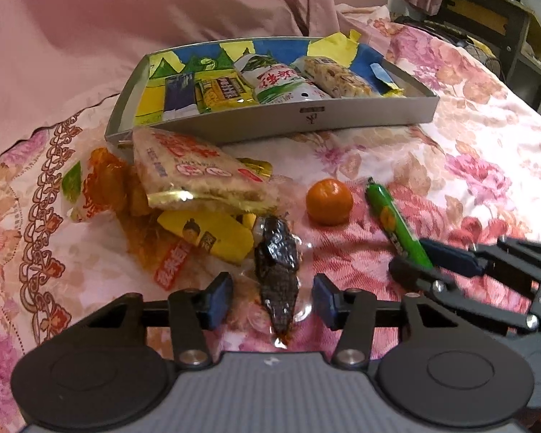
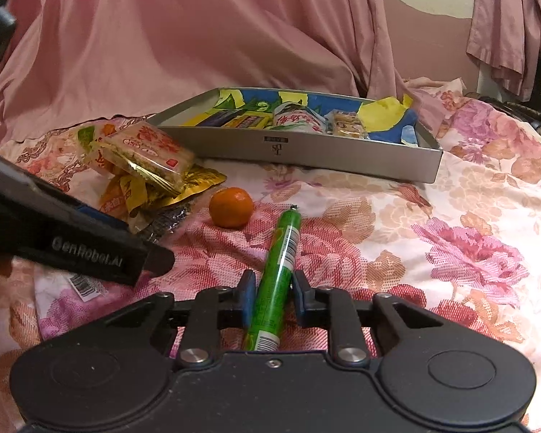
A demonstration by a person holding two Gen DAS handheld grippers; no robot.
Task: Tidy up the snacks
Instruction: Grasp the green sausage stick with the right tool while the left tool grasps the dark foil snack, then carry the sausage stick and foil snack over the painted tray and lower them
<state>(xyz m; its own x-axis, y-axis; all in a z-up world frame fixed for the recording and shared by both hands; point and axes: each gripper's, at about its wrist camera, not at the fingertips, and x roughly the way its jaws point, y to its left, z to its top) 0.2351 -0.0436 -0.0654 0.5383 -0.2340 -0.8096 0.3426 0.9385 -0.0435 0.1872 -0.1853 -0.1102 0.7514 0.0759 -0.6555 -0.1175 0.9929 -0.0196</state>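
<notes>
The green stick snack (image 2: 276, 281) is gripped between the two blue pads of the right gripper (image 2: 270, 297); the jaws are closed nearly all the way on its lower half, and its far end with the metal clip is pointed away from the tool, lying on the flowered bedsheet (image 2: 451, 216). Just ahead of the jaws and a little to their left, a small orange (image 2: 231, 206) is seen, apart from the stick. The dark wrapped snack (image 1: 276, 274) is placed between the pads of the left gripper (image 1: 273, 301); these jaws are held about half open, and a gap is left on each side (no pad is touching it). Ahead and to the left of this tool, a pile of snack packets (image 1: 184, 184) is heaped, with a rice cracker pack (image 1: 194, 166) on top. Further ahead, the grey tray (image 1: 306, 115) is set, already holding several packets (image 1: 270, 83) in a row; behind it, pink cloth (image 2: 162, 36) is draped.
</notes>
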